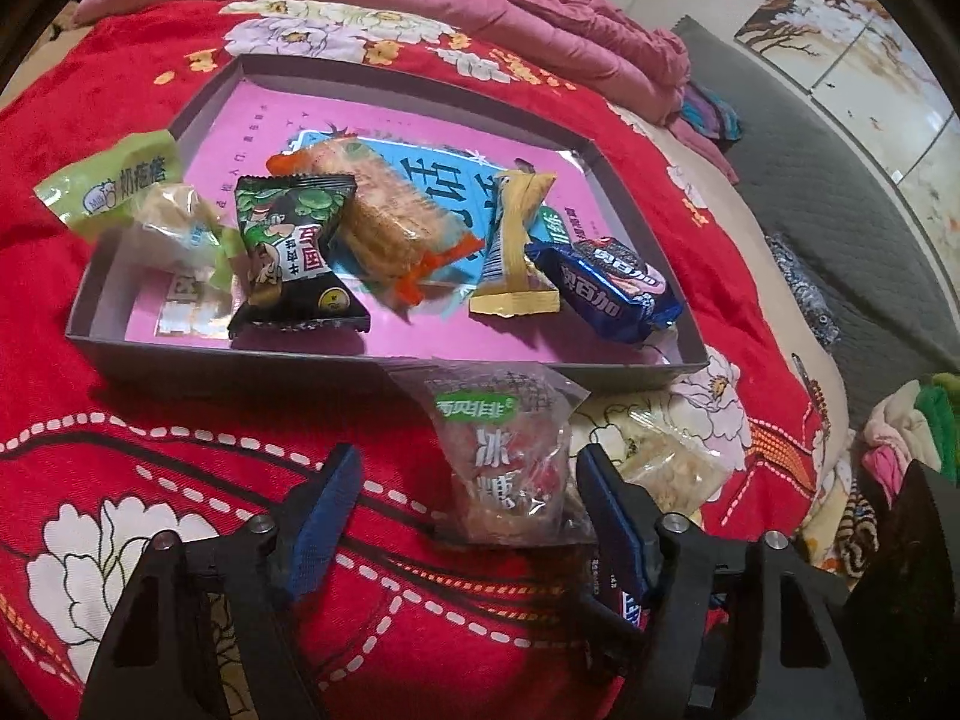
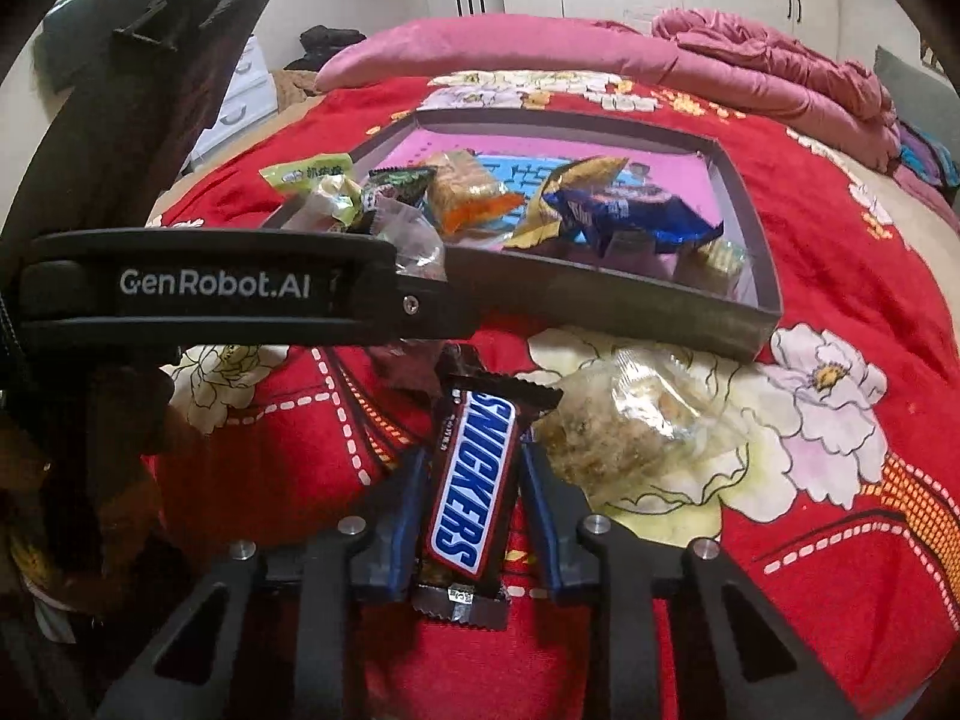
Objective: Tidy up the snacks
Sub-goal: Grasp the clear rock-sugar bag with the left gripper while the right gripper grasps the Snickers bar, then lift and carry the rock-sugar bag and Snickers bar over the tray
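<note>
A grey shallow box [image 1: 252,354] with a pink floor lies on the red bedspread and holds several wrapped snacks. It also shows in the right wrist view [image 2: 606,306]. My left gripper [image 1: 468,468] is open around a clear rock-sugar snack bag [image 1: 510,462] lying just in front of the box; the pads do not press it. My right gripper [image 2: 471,468] is shut on a Snickers bar [image 2: 474,480], held upright above the bedspread. A clear nut-brittle packet [image 2: 624,426] lies right of it, and also shows in the left wrist view [image 1: 666,462].
The left gripper's body [image 2: 210,288] crosses the right wrist view at left, near the box's front corner. A green snack packet [image 1: 114,180] hangs over the box's left wall. Pink quilts [image 1: 540,18] lie behind the box. The bed edge [image 1: 834,360] drops off at right.
</note>
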`<state>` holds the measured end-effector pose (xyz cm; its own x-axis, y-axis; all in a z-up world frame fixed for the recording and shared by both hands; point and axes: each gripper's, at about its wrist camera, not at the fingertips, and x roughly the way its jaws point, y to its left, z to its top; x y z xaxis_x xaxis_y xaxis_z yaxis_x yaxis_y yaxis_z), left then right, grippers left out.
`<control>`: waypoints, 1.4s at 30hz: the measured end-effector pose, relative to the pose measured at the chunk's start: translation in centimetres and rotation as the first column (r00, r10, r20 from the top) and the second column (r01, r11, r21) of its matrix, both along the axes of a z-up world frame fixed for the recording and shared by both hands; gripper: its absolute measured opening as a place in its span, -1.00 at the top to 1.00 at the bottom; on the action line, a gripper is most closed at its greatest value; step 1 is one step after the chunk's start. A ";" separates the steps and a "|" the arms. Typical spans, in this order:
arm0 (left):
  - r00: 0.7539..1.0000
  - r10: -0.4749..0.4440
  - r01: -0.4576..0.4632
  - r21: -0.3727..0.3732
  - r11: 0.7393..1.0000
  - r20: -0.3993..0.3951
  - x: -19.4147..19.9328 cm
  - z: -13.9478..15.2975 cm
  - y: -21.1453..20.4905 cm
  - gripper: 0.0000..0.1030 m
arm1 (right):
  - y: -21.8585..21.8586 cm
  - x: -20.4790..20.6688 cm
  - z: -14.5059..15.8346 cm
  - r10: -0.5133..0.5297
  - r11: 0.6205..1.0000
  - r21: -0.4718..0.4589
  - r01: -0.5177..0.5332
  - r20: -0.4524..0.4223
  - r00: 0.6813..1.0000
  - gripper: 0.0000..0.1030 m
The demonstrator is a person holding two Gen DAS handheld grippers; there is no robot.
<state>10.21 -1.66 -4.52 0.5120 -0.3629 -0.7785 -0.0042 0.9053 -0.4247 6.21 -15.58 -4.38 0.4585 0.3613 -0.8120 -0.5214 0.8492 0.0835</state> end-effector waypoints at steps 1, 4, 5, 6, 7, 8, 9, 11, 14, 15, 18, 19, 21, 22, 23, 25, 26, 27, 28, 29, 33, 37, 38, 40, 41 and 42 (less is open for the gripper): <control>1.000 -0.003 0.003 -0.002 1.000 0.000 0.0 0.0 0.0 -0.32 | -0.1 0.0 0.0 -0.001 1.000 0.004 0.001 -0.002 1.000 0.38; 1.000 -0.024 0.024 -0.010 1.000 0.001 0.1 -0.1 -0.3 0.02 | -0.3 0.2 0.0 -0.006 1.000 0.024 0.007 -0.014 1.000 0.40; 1.000 -0.028 0.028 -0.007 1.000 0.003 0.1 0.0 -0.4 0.12 | -0.4 0.3 0.0 -0.008 0.999 0.032 0.009 -0.019 1.000 0.41; 1.000 -0.031 0.031 0.004 1.000 0.003 0.1 0.0 -0.5 0.14 | -0.6 0.3 0.1 -0.011 0.999 0.043 0.012 -0.025 1.000 0.41; 1.000 -0.031 0.031 0.003 1.000 0.004 0.1 0.0 -0.5 0.16 | -0.8 0.4 0.2 -0.016 0.998 0.060 0.018 -0.031 0.999 0.42; 0.999 -0.032 0.032 -0.006 0.999 0.005 0.1 0.1 -0.5 0.17 | -1.1 0.5 0.3 -0.022 0.997 0.077 0.025 -0.037 0.999 0.42; 0.999 -0.032 0.032 -0.012 0.999 0.008 0.1 0.1 -0.4 0.19 | -1.3 0.5 0.4 -0.028 0.995 0.090 0.031 -0.042 0.999 0.42; 0.999 -0.029 0.029 -0.017 0.999 0.016 0.0 0.4 -0.2 0.21 | -1.6 0.6 0.6 -0.038 0.993 0.108 0.043 -0.047 0.998 0.42; 0.999 -0.018 0.019 -0.023 1.000 0.033 -0.1 0.8 0.2 0.25 | -2.2 0.7 1.0 -0.053 0.987 0.148 0.060 -0.052 0.997 0.43; 0.999 -0.016 0.017 -0.027 0.999 0.039 -0.2 1.0 0.3 0.27 | -2.3 0.7 1.2 -0.053 0.984 0.166 0.061 -0.051 0.997 0.43; 0.998 -0.008 0.009 -0.029 1.000 0.057 -0.4 1.5 0.7 0.28 | -2.4 0.6 1.6 -0.052 0.980 0.192 0.058 -0.037 0.998 0.44; 0.998 -0.006 0.008 -0.034 0.999 0.064 -0.5 1.7 0.8 0.28 | -2.4 0.6 1.8 -0.051 0.979 0.196 0.055 -0.029 0.998 0.44; 0.997 -0.002 0.005 -0.034 0.999 0.076 -0.7 2.0 0.9 0.28 | -2.5 0.6 2.0 -0.051 0.977 0.204 0.054 -0.021 0.998 0.44; 0.996 0.002 0.000 -0.026 1.000 0.084 -0.8 2.2 1.0 0.28 | -2.6 0.6 2.0 -0.055 0.977 0.207 0.057 -0.018 0.998 0.44; 0.996 0.005 -0.003 -0.021 1.000 0.091 -0.9 2.3 1.0 0.28 | -2.6 0.7 2.1 -0.057 0.976 0.212 0.059 -0.015 0.998 0.44; 0.993 0.010 -0.009 -0.009 1.000 0.114 -1.1 2.8 1.2 0.28 | -2.7 0.9 2.4 -0.064 0.974 0.218 0.064 -0.006 0.998 0.44; 0.992 0.010 -0.010 -0.006 1.000 0.123 -1.2 3.0 1.3 0.28 | -2.8 1.0 2.5 -0.067 0.972 0.225 0.065 -0.001 0.998 0.44; 0.991 0.010 -0.011 0.003 1.000 0.131 -1.3 3.2 1.2 0.28 | -3.0 1.1 2.7 -0.071 0.970 0.234 0.068 0.006 0.997 0.44; 0.990 0.009 -0.011 0.012 1.000 0.138 -1.4 3.4 1.2 0.28 | -3.1 1.2 2.8 -0.073 0.968 0.241 0.069 0.010 0.997 0.44; 0.990 0.009 -0.011 0.017 1.000 0.142 -1.5 3.5 1.2 0.28 | -3.1 1.3 3.0 -0.073 0.966 0.249 0.068 0.011 0.997 0.44; 0.987 0.007 -0.013 0.033 0.999 0.161 -1.7 3.9 1.2 0.28 | -3.1 1.5 3.4 -0.070 0.959 0.275 0.063 0.016 0.997 0.44; 0.980 0.014 -0.023 0.042 0.999 0.198 -2.1 4.7 1.6 0.28 | -2.9 1.4 4.1 -0.056 0.954 0.297 0.041 0.042 0.998 0.44; 0.978 0.016 -0.025 0.040 0.999 0.210 -2.2 4.9 1.7 0.28 | -2.9 1.4 4.4 -0.056 0.953 0.301 0.038 0.052 0.997 0.44; 0.972 0.030 -0.041 0.042 0.998 0.232 -2.4 5.3 2.0 0.28 | -2.9 1.5 4.8 -0.059 0.951 0.307 0.036 0.068 0.996 0.44; 0.970 0.040 -0.051 0.042 0.998 0.239 -2.4 5.5 2.2 0.28 | -2.9 1.6 4.9 -0.062 0.949 0.312 0.037 0.070 0.996 0.44; 0.969 0.047 -0.059 0.041 0.997 0.244 -2.4 5.6 2.4 0.28 | -3.0 1.8 5.0 -0.067 0.947 0.318 0.040 0.072 0.995 0.44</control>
